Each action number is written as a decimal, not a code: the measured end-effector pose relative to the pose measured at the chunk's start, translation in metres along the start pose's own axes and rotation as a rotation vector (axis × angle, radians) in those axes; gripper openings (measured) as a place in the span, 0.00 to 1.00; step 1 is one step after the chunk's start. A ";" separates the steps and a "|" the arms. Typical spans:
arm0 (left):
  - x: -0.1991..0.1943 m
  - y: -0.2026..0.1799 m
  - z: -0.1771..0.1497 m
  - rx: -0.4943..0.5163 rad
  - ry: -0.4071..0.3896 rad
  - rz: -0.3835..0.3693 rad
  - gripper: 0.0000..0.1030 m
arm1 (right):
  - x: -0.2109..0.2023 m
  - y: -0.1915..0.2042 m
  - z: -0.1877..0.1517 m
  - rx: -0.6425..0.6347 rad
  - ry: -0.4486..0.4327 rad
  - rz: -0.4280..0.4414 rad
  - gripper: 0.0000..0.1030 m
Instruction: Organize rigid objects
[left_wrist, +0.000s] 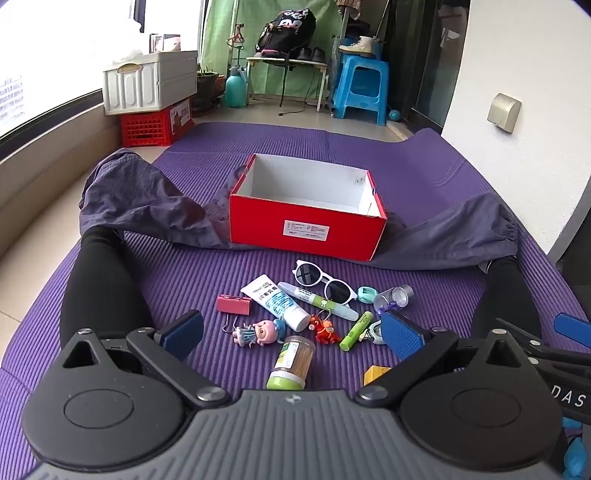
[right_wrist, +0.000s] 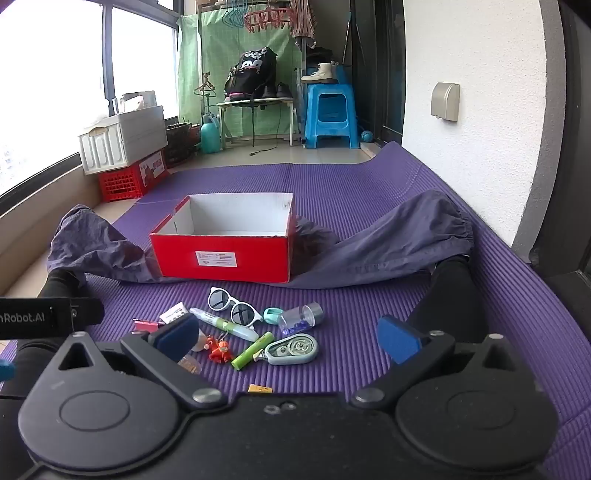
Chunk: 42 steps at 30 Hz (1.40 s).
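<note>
— Left gripper (left_wrist: 291, 336)?
— Wide open, nothing between the pads, hovering over the pile on the purple mat (left_wrist: 424, 170). Jar (left_wrist: 291, 363) of toothpicks lying just ahead, green cap nearest.
— Right gripper (right_wrist: 288, 339)?
— Also spread wide, empty, tilted down at the same pile. Tape roller (right_wrist: 293, 349) and green stick (right_wrist: 253, 355) lying between its fingers, untouched.
— Around them?
— White tube (left_wrist: 275, 301), pink clip (left_wrist: 233, 304), pig doll (left_wrist: 260, 332), red charm (left_wrist: 324, 328), marker (left_wrist: 317, 301), sunglasses (left_wrist: 325, 282), teal sharpener (left_wrist: 365, 294), small clear bottle (left_wrist: 393, 297). All loose on the mat, close together, several touching.
— Box?
— Red box (left_wrist: 306, 232) beyond the pile, open at the top, resting partly on grey trousers (left_wrist: 140, 199). White inside, nothing seen in it from either view; floor mostly hidden by the near wall.
— Clear bottle's contents?
— Blue bits inside, seen from the right camera (right_wrist: 301, 316).
— Differences between views?
— Jar, doll and clip plain from the left; from the right, mostly hidden behind the left finger. Tape roller whole only from the right; from the left, just an edge beside the pad. Yellow block (left_wrist: 375, 373) at the bottom in both.
— Legs?
— Black-clad legs (left_wrist: 103, 280) either side of the pile.
</note>
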<state>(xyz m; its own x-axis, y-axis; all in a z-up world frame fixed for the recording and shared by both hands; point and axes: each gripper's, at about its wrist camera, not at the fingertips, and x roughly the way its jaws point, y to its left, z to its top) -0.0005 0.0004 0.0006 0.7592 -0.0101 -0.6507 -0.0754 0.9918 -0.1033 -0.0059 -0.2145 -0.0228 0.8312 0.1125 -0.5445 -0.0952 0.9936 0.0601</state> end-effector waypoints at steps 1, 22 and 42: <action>-0.001 0.000 0.000 0.004 -0.004 -0.003 1.00 | 0.000 0.000 0.000 0.000 -0.001 -0.001 1.00; -0.019 -0.006 0.002 0.024 -0.091 0.032 1.00 | -0.009 -0.001 0.001 -0.003 -0.025 0.003 1.00; -0.029 -0.013 0.000 0.054 -0.157 0.045 1.00 | -0.012 -0.001 0.000 -0.002 -0.065 -0.003 0.99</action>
<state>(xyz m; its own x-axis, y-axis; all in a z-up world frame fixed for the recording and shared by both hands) -0.0218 -0.0120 0.0208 0.8479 0.0507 -0.5277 -0.0801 0.9962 -0.0331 -0.0159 -0.2171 -0.0160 0.8653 0.1096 -0.4892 -0.0939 0.9940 0.0566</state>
